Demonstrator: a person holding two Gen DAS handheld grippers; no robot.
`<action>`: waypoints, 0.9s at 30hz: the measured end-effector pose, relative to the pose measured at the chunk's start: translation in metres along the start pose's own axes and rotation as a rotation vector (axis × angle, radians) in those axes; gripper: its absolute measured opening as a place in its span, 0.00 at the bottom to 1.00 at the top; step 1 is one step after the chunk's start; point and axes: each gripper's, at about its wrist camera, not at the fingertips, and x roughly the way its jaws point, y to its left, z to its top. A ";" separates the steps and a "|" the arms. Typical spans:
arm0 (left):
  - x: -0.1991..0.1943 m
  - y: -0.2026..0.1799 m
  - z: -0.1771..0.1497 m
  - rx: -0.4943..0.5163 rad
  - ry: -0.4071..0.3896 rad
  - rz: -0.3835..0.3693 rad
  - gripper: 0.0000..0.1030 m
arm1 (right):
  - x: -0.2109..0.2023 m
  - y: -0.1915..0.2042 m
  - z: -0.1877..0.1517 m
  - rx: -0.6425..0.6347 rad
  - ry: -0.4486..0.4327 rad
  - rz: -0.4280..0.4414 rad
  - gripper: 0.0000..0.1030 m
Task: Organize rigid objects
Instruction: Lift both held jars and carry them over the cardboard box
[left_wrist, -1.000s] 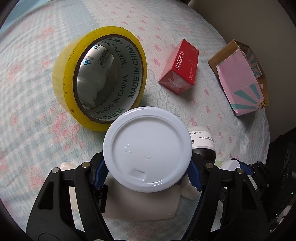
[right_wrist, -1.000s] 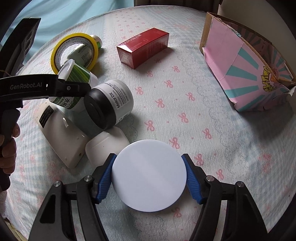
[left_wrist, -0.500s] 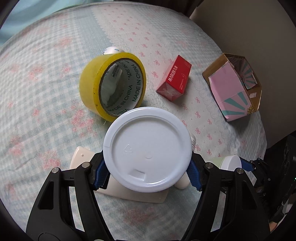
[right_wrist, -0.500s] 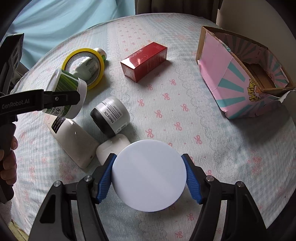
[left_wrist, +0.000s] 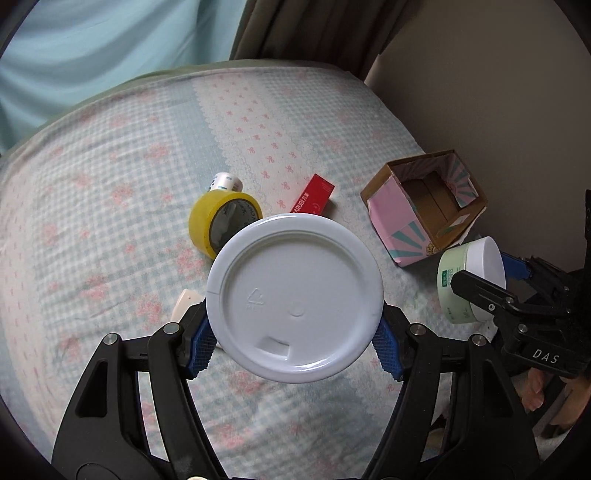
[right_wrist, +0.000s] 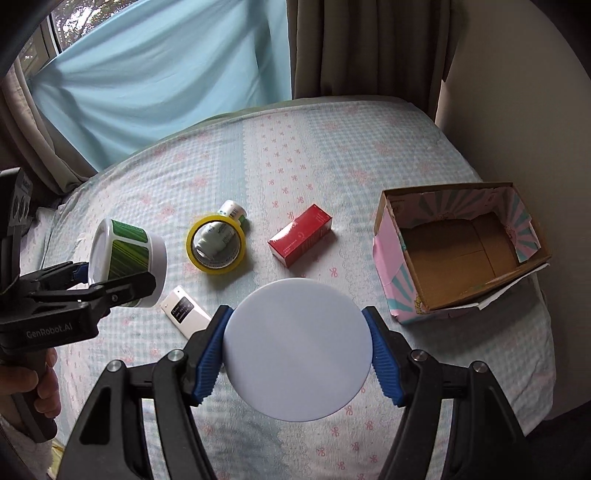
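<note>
left claw (left_wrist: 294, 334): I've got the tub (left_wrist: 294, 297) clamped, above the bed (left_wrist: 110, 221)
right claw (right_wrist: 297, 356): clamping the jar (right_wrist: 297, 354)
right view only: remote (right_wrist: 183, 311) label, full box (right_wrist: 461, 251) floor
left view only: tub's base

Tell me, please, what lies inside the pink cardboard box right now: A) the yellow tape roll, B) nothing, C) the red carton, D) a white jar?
B: the right wrist view looks straight into the pink cardboard box and shows only its bare brown floor.

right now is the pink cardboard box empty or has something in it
Empty: the pink cardboard box is open on top, and only its bare brown floor shows inside.
</note>
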 end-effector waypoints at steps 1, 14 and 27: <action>-0.007 -0.007 0.003 0.002 -0.007 0.003 0.66 | -0.009 -0.004 0.007 -0.008 -0.010 0.004 0.64; -0.038 -0.140 0.043 -0.026 -0.068 0.047 0.66 | -0.087 -0.114 0.072 -0.087 -0.079 0.047 0.64; 0.050 -0.267 0.103 -0.103 -0.059 0.037 0.66 | -0.075 -0.263 0.120 -0.125 -0.060 -0.008 0.64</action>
